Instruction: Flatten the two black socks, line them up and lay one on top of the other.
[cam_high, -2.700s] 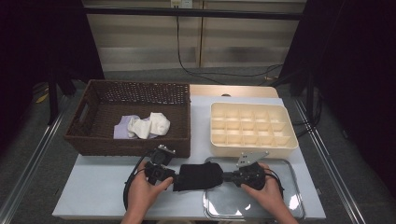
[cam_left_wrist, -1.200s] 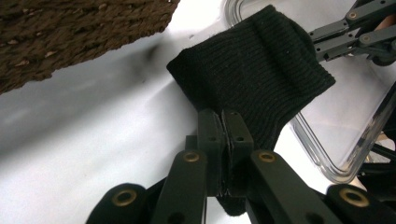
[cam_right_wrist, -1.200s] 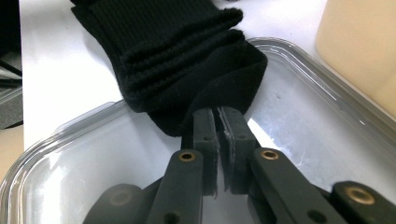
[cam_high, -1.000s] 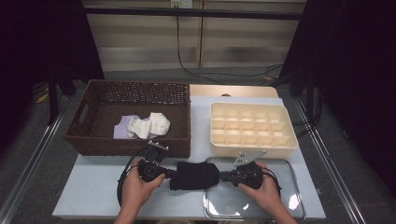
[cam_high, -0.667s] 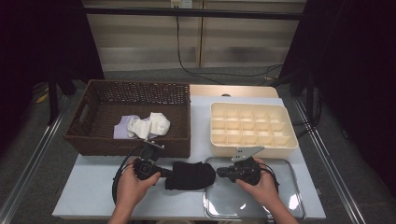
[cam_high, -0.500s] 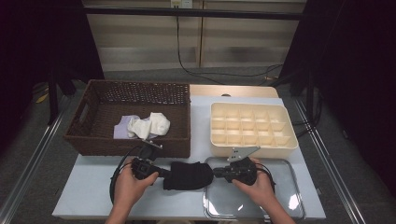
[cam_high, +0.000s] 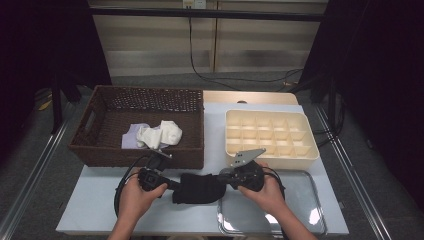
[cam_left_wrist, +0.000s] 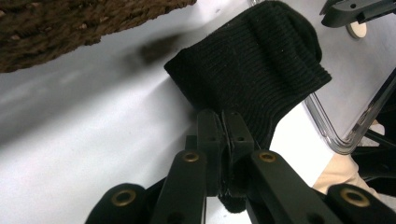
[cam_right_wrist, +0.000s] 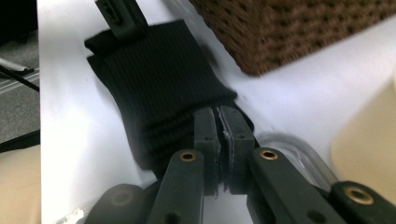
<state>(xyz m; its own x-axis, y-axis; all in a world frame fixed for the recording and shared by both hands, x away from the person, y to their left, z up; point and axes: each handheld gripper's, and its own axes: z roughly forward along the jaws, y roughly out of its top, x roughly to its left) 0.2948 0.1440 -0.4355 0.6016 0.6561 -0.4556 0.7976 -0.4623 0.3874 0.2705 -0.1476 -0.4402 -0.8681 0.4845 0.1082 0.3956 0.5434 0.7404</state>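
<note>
A black ribbed sock (cam_high: 199, 188) hangs between my two grippers just above the white table, near its front edge. My left gripper (cam_high: 172, 185) is shut on the sock's left end; in the left gripper view the jaws pinch the knit fabric (cam_left_wrist: 252, 70) at the gripper (cam_left_wrist: 225, 140). My right gripper (cam_high: 223, 178) is shut on the other end; the right gripper view shows its jaws closed on the bunched sock (cam_right_wrist: 159, 88) at the gripper (cam_right_wrist: 218, 135). The sock is folded and slack between them.
A brown wicker basket (cam_high: 105, 150) at the back left holds white cloths (cam_high: 159, 134). A cream compartment tray (cam_high: 272, 156) stands at the back right. A clear plastic tray (cam_high: 300, 205) lies at the front right, under my right hand.
Both hands have shifted left with the sock. The right gripper has come closer to the left one and risen a little, so the sock is more bunched.
</note>
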